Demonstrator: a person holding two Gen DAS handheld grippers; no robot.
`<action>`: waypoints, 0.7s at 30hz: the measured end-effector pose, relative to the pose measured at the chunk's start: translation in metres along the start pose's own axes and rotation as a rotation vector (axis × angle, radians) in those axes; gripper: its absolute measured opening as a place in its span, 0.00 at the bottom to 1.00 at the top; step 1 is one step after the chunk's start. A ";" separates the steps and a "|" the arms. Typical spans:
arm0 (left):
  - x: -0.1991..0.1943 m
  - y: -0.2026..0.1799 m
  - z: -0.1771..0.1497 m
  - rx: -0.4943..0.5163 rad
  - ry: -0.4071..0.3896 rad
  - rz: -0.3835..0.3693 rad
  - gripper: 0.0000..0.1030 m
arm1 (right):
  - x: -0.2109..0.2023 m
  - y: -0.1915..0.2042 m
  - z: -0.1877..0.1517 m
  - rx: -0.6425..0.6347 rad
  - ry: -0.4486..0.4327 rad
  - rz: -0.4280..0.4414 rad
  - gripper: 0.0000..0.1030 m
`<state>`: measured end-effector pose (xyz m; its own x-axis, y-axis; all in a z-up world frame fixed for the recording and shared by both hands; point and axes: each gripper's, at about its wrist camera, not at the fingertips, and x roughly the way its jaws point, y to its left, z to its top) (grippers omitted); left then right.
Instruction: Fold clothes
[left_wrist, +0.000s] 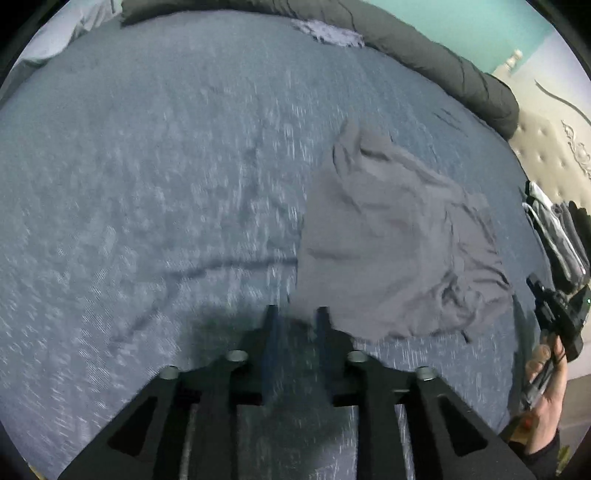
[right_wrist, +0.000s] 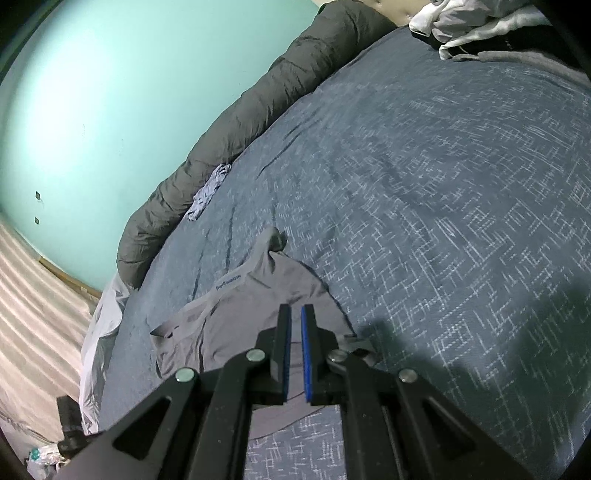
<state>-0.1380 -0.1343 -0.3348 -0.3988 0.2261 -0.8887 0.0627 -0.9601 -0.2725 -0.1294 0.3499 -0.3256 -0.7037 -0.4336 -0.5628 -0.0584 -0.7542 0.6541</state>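
Observation:
A crumpled grey garment (left_wrist: 399, 240) lies on the blue patterned bedsheet (left_wrist: 147, 184), right of centre in the blurred left wrist view. My left gripper (left_wrist: 296, 312) is open, its tips at the garment's near-left edge with nothing between them. In the right wrist view the same grey garment (right_wrist: 251, 317) shows a printed waistband and lies under my right gripper (right_wrist: 295, 310). That gripper's blue pads (right_wrist: 306, 350) stand almost together with only a thin slit and no cloth in it. A hand (left_wrist: 550, 391) holds the right gripper at the far right.
A rolled dark grey duvet (right_wrist: 236, 122) runs along the bed's far edge by the teal wall (right_wrist: 92, 92). A small patterned cloth (right_wrist: 208, 192) lies beside it. A pile of clothes (right_wrist: 480, 33) sits at the bed's corner. The floor (right_wrist: 33, 295) is at left.

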 end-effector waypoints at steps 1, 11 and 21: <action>-0.001 -0.002 0.006 0.012 -0.014 0.008 0.29 | 0.001 0.000 0.001 -0.001 0.002 0.004 0.11; 0.052 -0.043 0.089 0.172 -0.061 -0.008 0.35 | 0.014 0.002 0.015 -0.081 0.069 0.034 0.34; 0.079 -0.041 0.118 0.265 -0.072 0.028 0.37 | 0.029 0.000 0.025 -0.105 0.120 0.043 0.41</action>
<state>-0.2796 -0.0962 -0.3502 -0.4646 0.1959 -0.8636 -0.1633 -0.9775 -0.1339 -0.1672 0.3491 -0.3292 -0.6138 -0.5178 -0.5960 0.0486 -0.7782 0.6261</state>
